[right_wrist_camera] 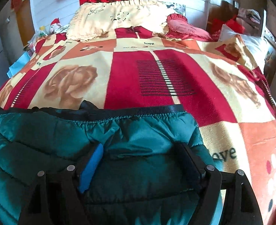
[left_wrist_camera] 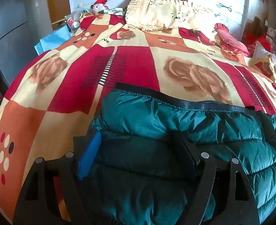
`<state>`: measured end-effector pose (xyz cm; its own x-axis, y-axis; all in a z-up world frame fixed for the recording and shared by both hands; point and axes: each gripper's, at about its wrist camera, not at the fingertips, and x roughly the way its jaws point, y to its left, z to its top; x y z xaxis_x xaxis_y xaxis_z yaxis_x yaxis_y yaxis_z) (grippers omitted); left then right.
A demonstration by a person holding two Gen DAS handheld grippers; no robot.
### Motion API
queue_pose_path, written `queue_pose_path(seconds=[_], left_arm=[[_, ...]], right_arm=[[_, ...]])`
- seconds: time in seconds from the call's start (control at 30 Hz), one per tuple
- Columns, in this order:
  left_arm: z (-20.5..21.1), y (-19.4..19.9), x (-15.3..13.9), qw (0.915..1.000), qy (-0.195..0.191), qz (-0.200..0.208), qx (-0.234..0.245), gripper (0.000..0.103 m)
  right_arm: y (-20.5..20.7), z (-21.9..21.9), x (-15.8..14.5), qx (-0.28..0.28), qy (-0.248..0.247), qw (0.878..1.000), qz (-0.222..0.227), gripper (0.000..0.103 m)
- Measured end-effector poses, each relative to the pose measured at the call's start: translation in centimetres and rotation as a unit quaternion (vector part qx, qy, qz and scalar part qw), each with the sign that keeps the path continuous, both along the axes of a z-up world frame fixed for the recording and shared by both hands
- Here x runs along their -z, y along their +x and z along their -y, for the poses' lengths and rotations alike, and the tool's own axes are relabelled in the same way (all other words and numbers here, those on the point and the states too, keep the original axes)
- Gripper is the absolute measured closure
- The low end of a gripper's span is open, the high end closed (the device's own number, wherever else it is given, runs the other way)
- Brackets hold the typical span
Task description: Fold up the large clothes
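Jacket [left_wrist_camera: 175,127], teal and quilted, lay bunched on the near part of the patterned blanket [left_wrist_camera: 63,86]. Left wrist view: the left gripper [left_wrist_camera: 138,150] hung over the jacket's left part, jaws apart. Right wrist view: the right gripper [right_wrist_camera: 139,159] hung over the jacket's [right_wrist_camera: 63,131] right end, jaws apart, gripping nothing.

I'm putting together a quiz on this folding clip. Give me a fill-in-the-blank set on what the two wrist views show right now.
1. The puffy jacket on the bed is ____ in colour.
2. The trim along the jacket's far edge is ____.
3. The word printed several times on the blanket is ____.
4. The left gripper and right gripper each have their fingers spread wide over the ____.

Missing words: teal green; black; love; jacket
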<state>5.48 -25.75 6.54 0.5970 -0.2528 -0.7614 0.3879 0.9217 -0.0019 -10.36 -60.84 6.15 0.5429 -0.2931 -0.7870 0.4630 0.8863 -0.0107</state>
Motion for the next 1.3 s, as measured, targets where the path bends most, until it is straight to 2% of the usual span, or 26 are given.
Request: queue_pose_path(seconds=[0.07, 0.13, 0.27, 0.37, 0.43, 0.53, 0.6, 0.77, 0.9, 1.03, 1.13, 1.2, 1.3], left_arm=[[-0.2, 0.1, 0.0, 1.0000, -0.005, -0.003, -0.001, 0.023], [-0.2, 0.0, 0.0, 1.0000, -0.006, -0.002, -0.001, 0.023], [-0.3, -0.1, 0.0, 1.0000, -0.009, 0.001, -0.002, 0.023], [-0.3, -0.2, -0.1, 0.9999, -0.009, 0.003, -0.002, 0.023], [-0.5, -0.3, -0.3, 1.0000, -0.008, 0.002, -0.003, 0.023], [-1.2, -1.2, -1.1, 0.9999, -0.011, 0.005, -0.002, 0.023], [-1.9, -2.0, -1.7, 0.9998, -0.014, 0.013, 0.002, 0.023], [-3.4, -4.0, -3.0, 0.9994, -0.011, 0.031, 0.010, 0.023], [-5.0, -5.9, -3.5, 0.9990, -0.026, 0.032, 0.014, 0.023], [-6.0, -7.6, -3.6, 0.9989, -0.035, 0.026, 0.017, 0.023], [-6.3, -8.6, -3.2, 0.9989, -0.034, 0.023, 0.022, 0.023], [-6.3, -9.0, -2.5, 0.9991, -0.027, 0.013, 0.029, 0.023], [-7.0, -9.2, -1.7, 0.9985, -0.041, -0.009, 0.036, 0.023]], right_arm=[[-1.2, -0.5, -1.4, 0.002, 0.006, 1.000, 0.015, 0.024], [-3.2, -1.6, -3.3, -0.005, 0.023, 0.999, 0.049, 0.024], [-6.1, -4.6, -5.5, -0.053, 0.032, 0.995, 0.081, 0.024], [-6.6, -6.6, -4.5, -0.074, 0.000, 0.995, 0.063, 0.020], [-5.7, -6.9, -2.0, -0.070, -0.012, 0.997, 0.022, 0.019], [-5.8, -6.8, -1.3, -0.064, -0.010, 0.997, 0.029, 0.017], [-6.1, -6.7, -2.0, -0.062, -0.006, 0.998, 0.028, 0.017], [-9.1, -7.0, -4.7, -0.057, 0.010, 0.996, 0.062, 0.017], [-11.1, -7.7, -5.3, -0.059, 0.017, 0.995, 0.073, 0.017], [-12.3, -8.1, -4.5, -0.052, 0.003, 0.996, 0.069, 0.017], [-12.1, -7.7, -2.6, -0.039, 0.002, 0.998, 0.050, 0.017], [-11.7, -7.3, -1.2, -0.034, 0.005, 0.999, 0.039, 0.009], [-11.5, -7.3, -0.8, -0.032, 0.002, 0.999, 0.038, 0.007]])
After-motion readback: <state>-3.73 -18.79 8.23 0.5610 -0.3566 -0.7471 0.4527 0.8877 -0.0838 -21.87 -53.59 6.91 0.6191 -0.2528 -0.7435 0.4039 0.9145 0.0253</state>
